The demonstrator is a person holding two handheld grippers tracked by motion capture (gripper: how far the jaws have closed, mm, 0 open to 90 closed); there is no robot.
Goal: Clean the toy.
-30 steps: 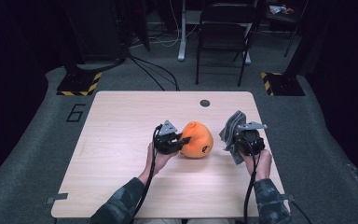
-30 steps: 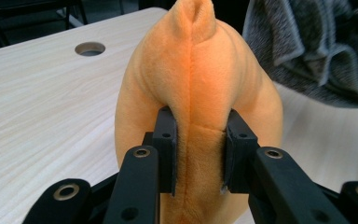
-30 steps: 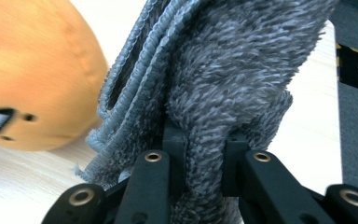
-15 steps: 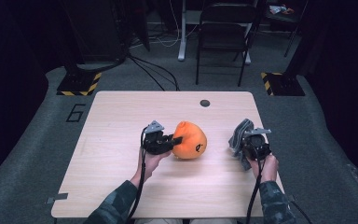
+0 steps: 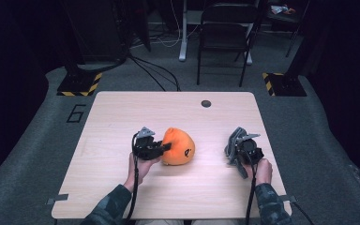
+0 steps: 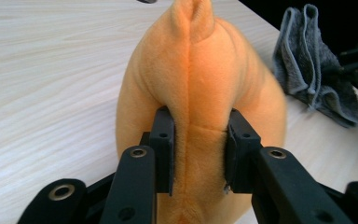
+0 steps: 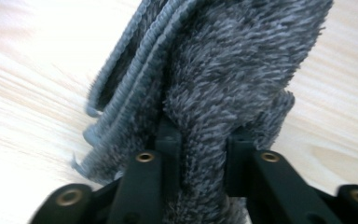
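The orange plush toy (image 5: 178, 146) lies near the middle of the table (image 5: 122, 112), its long axis running left to right, with its narrow left end pinched between the jaws of the left gripper (image 5: 161, 148). In the left gripper view those jaws press into the plush (image 6: 200, 93) along its seam, so the toy sits directly right of that tool and is already in hand. Well apart to the right, near the table's right edge, the grey towel (image 5: 234, 140) stands bunched in the right gripper (image 5: 240, 149). In the right gripper view the towel's folds (image 7: 223, 70) are between jaws that have just been opening, and I judge the grip is loosening. The left hand is plainly the nearer to the toy.
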